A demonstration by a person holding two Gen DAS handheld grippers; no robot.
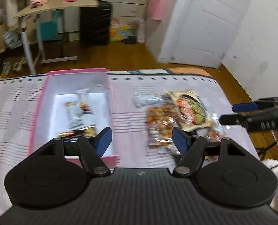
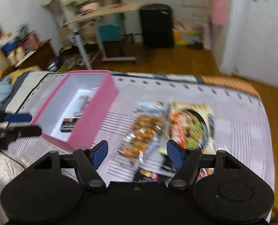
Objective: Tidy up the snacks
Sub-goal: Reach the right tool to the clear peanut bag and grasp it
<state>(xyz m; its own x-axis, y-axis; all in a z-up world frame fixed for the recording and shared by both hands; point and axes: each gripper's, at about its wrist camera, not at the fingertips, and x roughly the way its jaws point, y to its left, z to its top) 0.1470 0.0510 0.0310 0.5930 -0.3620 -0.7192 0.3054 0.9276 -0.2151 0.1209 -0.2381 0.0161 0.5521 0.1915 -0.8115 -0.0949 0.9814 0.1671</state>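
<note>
Two hand-held grippers are hovering over a bed covered with a pale lilac striped sheet (image 1: 17, 112). Both views are blurring, so no brand name or printed writing on any packet is coming through clearly enough to read.

A pink box (image 1: 40, 103) with a white inside is sitting open on the sheet, and a few snack packets (image 1: 79, 110) are lying on its floor, among them a small dark packet (image 2: 68, 125) near the closer end. To the right of the box, well apart from it, a loose pile of snacks is resting on the sheet: a cream bag (image 1: 190, 110) picturing a dark bowl of colourful food, a clear bag of orange-brown pieces (image 1: 158, 123) just beside it and partly under it, and a small silver-white packet (image 1: 148, 101) at the far edge of the pile.

The left gripper (image 1: 141, 140) is pointing downward at a slant, its blue-padded jaws standing wide with nothing between them, over the strip of sheet between the box and the pile. The right gripper (image 2: 137, 152) is also angling downward, its jaws standing wide and gripping nothing, above the near end of the clear bag.

Each gripper is showing at the edge of the other's view. A wooden floor (image 1: 120, 56), a white door (image 1: 204, 24) and a small desk (image 1: 58, 5) are lying beyond the bed.
</note>
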